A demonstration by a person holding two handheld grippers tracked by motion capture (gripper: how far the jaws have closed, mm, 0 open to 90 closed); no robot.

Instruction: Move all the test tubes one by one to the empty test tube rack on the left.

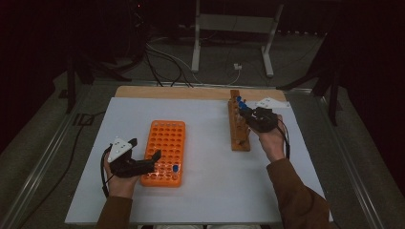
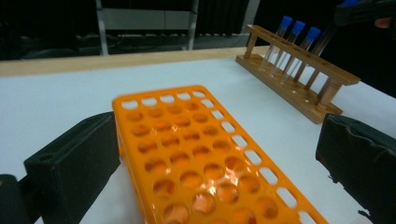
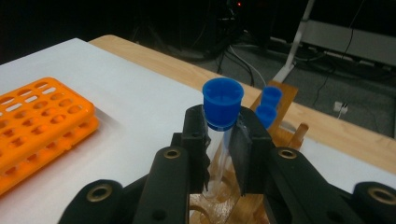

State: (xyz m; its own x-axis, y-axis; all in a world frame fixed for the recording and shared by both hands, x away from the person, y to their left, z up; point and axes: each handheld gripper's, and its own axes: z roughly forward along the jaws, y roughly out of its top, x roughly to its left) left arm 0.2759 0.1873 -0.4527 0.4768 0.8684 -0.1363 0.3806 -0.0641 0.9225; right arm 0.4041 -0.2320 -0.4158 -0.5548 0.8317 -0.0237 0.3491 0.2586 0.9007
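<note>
My right gripper [image 3: 223, 140] is shut on a clear test tube with a blue cap [image 3: 222, 100], pinching it just below the cap. The tube stands upright over the wooden rack [image 3: 280, 135], and its lower end is still among the rack's rails. In the high view the right gripper [image 1: 253, 117] hovers at the rack's far end [image 1: 237, 129]. My left gripper [image 2: 217, 168] is open wide, with one jaw on each side of the near end of the orange rack [image 2: 187, 140] and nothing held. From above, the left gripper [image 1: 144, 149] sits at the orange rack's [image 1: 165, 143] front-left corner.
One blue-capped tube [image 1: 176, 168] stands in the orange rack's near-right corner. Three more capped tubes [image 2: 292, 32] remain in the wooden rack [image 2: 299, 79]. A white mat [image 1: 210, 157] covers the table, with a bare wooden strip [image 1: 172, 91] at the back. Cables and a stand lie on the floor beyond.
</note>
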